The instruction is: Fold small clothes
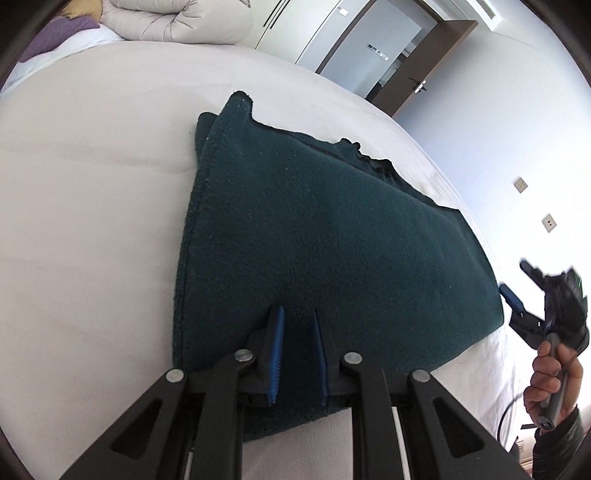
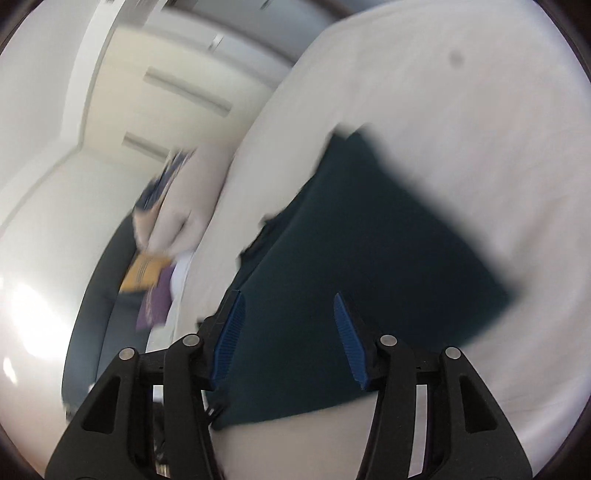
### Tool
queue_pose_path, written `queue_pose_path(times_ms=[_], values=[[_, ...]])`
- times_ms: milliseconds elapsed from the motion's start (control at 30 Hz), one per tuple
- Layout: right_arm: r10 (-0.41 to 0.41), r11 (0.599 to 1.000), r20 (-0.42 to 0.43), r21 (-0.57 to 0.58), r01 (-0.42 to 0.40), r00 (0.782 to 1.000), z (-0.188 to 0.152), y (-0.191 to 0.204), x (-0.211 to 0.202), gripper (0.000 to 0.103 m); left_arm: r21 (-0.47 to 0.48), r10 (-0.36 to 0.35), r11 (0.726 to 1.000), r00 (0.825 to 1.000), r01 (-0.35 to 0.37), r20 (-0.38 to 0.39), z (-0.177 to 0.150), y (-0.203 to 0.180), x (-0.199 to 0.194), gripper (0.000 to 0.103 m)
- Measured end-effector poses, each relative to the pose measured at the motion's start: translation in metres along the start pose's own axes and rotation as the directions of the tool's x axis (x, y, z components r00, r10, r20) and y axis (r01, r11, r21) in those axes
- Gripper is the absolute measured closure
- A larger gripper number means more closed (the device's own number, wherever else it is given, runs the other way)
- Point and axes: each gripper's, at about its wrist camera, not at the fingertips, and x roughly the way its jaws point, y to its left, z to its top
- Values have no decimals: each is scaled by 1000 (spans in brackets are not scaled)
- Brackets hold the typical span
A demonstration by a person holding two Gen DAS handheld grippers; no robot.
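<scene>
A dark green knitted garment (image 1: 332, 236) lies folded on the white bed (image 1: 92, 192). My left gripper (image 1: 299, 314) is over its near edge, blue pads a narrow gap apart with a ridge of the knit between them. My right gripper (image 2: 288, 299) is open and empty, held above the same garment (image 2: 369, 240); this view is blurred. The right gripper also shows in the left wrist view (image 1: 517, 284), open, in a hand past the garment's right end.
A rolled beige duvet (image 1: 177, 20) and a purple cloth (image 1: 55, 35) lie at the head of the bed. A brown door (image 1: 424, 70) and a white wall with sockets stand beyond the bed's right side.
</scene>
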Motion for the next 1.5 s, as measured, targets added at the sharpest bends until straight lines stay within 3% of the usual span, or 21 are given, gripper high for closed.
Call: queue_pose_path(times_ms=[133,267,333,433,567,600,667,733,833,900,967,1100,1267,1500], values=[[30,995,-195,-83,-47,980,-31,40,77,54,2,0,1000,1000,0,1,0,1,0,86],[-24,997,-252,-81,4,968,-50,35,121,54,3,-5,1000,1000,5,1,-2,1,-2,86],[27,999,-214,-19,-32,976,-46,22,112,54,-2,-14,1000,1000,14,2,-2,2,-1,86],[-30,1000,-118,-4,30,993,-35,-4,82,54,-9,-23,1000,1000,23,2,-2,4,-2,86],[-92,993,4,72,92,996,-23,-36,28,54,-11,-25,1000,1000,25,1,-2,7,-2,86],[-128,989,31,80,125,991,-24,-40,13,50,-15,-28,1000,1000,28,0,-2,7,-3,86],[-125,988,68,102,117,990,-28,-47,-11,42,-28,-36,999,999,36,-3,-1,9,-4,86],[-120,988,96,107,110,988,-38,-49,-30,26,-72,-63,995,998,63,-3,1,12,-10,83],[-115,992,88,70,109,989,-53,-47,-44,25,-188,-128,973,991,133,42,-1,21,-31,47],[-97,994,79,58,93,992,-59,-44,-48,25,-221,-106,967,990,125,98,-3,24,-51,21],[-75,996,69,43,72,995,-63,-39,-47,25,-240,-75,965,988,106,135,-4,29,-67,18],[-29,999,49,30,27,998,-65,-20,-31,26,-299,-85,948,991,113,106,-3,44,-69,19],[15,1000,17,18,-15,1000,-75,-13,-30,25,-352,-191,915,980,199,57,2,52,-45,23],[38,999,6,11,-38,999,-80,-15,-36,25,-428,-253,876,967,223,-13,27,73,-19,35]])
